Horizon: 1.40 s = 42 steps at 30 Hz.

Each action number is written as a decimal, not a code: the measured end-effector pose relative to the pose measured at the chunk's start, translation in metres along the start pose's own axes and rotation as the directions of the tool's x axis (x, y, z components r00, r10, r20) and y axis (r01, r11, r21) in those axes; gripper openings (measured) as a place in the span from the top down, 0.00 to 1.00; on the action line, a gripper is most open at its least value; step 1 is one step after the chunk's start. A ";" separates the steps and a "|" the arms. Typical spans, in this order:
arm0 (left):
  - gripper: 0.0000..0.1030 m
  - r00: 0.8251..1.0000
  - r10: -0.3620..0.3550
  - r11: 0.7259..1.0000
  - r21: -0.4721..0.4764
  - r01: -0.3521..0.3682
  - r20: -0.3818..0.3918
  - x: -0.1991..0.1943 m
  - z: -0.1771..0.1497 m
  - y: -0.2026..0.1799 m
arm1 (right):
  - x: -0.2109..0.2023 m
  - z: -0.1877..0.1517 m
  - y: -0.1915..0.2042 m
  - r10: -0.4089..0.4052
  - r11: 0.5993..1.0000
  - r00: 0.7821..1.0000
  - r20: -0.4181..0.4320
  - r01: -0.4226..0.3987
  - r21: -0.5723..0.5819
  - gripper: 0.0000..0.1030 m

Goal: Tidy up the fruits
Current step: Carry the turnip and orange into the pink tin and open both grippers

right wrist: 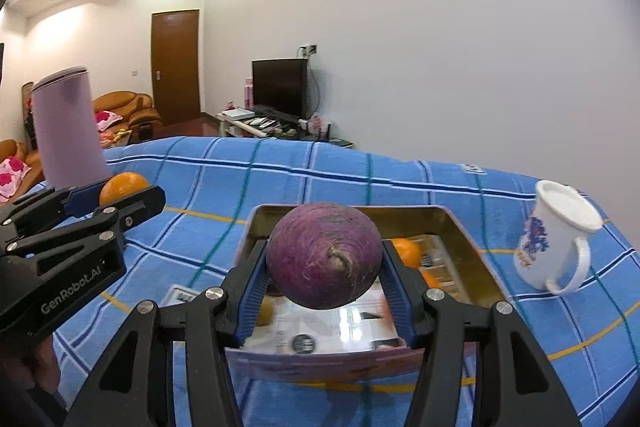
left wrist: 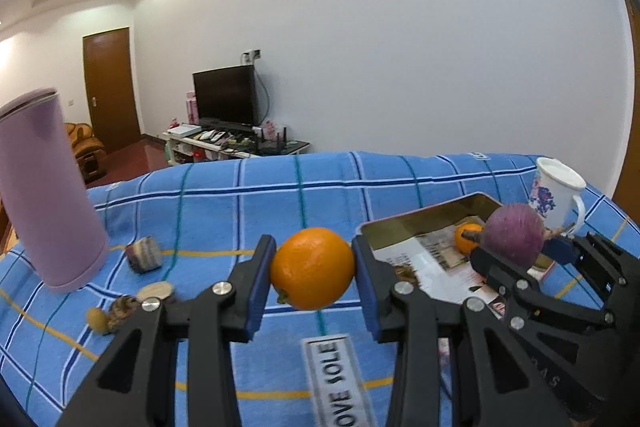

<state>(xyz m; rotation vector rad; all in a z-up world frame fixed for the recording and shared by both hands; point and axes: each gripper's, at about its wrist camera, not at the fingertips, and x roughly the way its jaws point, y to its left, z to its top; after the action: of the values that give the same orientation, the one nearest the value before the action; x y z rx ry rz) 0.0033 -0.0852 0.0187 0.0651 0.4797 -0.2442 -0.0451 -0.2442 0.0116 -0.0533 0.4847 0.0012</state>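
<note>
Blue plaid cloth (left wrist: 280, 187) (checked), tin tray (right wrist: 472, 239), mug (right wrist: 556, 239)

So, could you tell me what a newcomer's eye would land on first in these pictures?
Probably the two held fruits: the left gripper clamps an orange above the blue plaid cloth, and the right gripper grips a round purple fruit over the metal tin. Next come the tall lilac cylinder at far left and the floral white mug right of the tin.

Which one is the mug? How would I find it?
Start at the blue checked cloth and find the gold metal tin. Just right of the tin stands the mug. It is the only white thing there, with purple flowers and a handle.
</note>
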 end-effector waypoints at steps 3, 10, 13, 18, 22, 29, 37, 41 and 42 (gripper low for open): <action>0.61 1.000 -0.019 1.000 0.007 0.019 -0.004 0.007 0.003 -0.013 | 0.001 0.000 -0.016 -0.024 0.999 1.000 0.000 0.024 0.021 0.46; 0.61 0.998 -0.065 0.997 0.034 0.066 -0.020 0.025 0.011 -0.042 | 0.005 0.005 -0.057 -0.102 0.992 0.995 0.006 0.102 0.073 0.46; 0.61 0.996 -0.087 0.995 0.035 0.089 -0.036 0.032 0.009 -0.056 | 0.007 0.007 -0.072 -0.124 0.988 0.992 0.006 0.123 0.091 0.46; 0.61 0.990 -0.122 0.991 0.054 0.126 -0.067 0.041 0.003 -0.078 | 0.015 0.010 -0.094 -0.160 0.981 0.987 -0.005 0.160 0.108 0.46; 0.61 0.987 -0.124 0.990 0.055 0.130 -0.103 0.049 0.001 -0.084 | 0.025 0.010 -0.106 -0.122 0.981 0.992 -0.040 0.126 0.149 0.46; 0.61 0.984 -0.111 0.992 0.045 0.119 -0.139 0.057 0.001 -0.082 | 0.043 0.008 -0.084 -0.087 0.994 0.992 -0.092 0.092 0.059 0.46; 0.61 0.982 -0.104 0.993 0.047 0.112 -0.158 0.059 0.001 -0.084 | 0.056 0.003 -0.084 -0.047 0.997 0.986 -0.159 0.056 0.055 0.46; 0.60 0.982 -0.100 0.993 0.049 0.109 -0.160 0.060 0.002 -0.084 | 0.059 0.005 -0.085 -0.030 0.997 0.986 -0.163 0.041 0.063 0.46; 0.60 0.982 -0.099 0.993 0.048 0.108 -0.161 0.061 0.002 -0.083 | 0.059 0.004 -0.085 -0.024 0.997 0.987 -0.162 0.035 0.066 0.46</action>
<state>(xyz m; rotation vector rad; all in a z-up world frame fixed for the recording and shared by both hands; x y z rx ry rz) 0.0358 -0.1788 -0.0080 0.1154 0.6355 -0.3562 0.0101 -0.3291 -0.0075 0.0068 0.6453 -0.0490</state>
